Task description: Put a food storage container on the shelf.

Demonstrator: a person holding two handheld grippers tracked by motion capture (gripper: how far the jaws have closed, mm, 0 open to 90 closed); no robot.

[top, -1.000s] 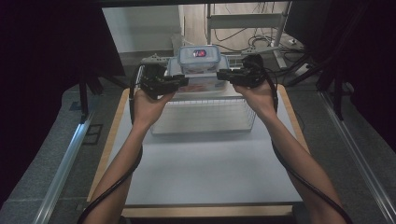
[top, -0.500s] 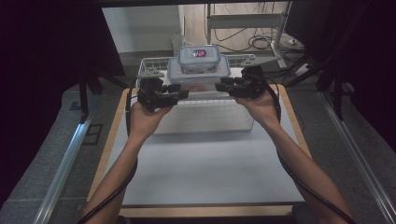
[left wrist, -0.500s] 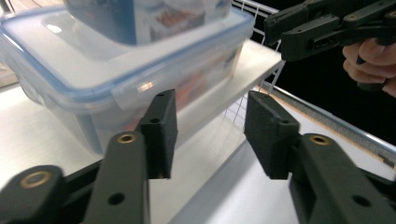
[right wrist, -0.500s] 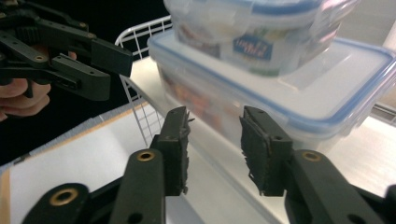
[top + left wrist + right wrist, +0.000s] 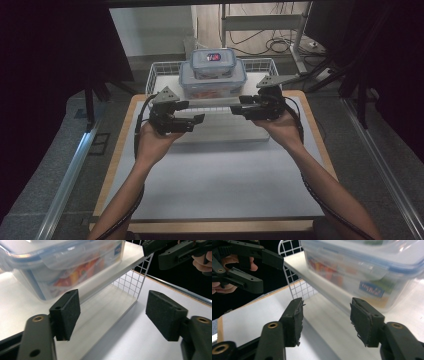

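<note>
Cables and dark drapes ringed a white desk (image 5: 215,175) on which a white wire shelf rack (image 5: 220,107) stood, carrying a large clip-lid food container (image 5: 212,82) with a smaller container (image 5: 213,61) stacked on top. Each hand held a gripper level with the shelf's front: the left gripper (image 5: 197,120) and the right gripper (image 5: 235,110) faced each other. Both sets of fingers (image 5: 66,313) were spread wide apart, holding and touching nothing. A careless push against the shelf edge could probably have tipped the rack or slid the stacked containers off it.
</note>
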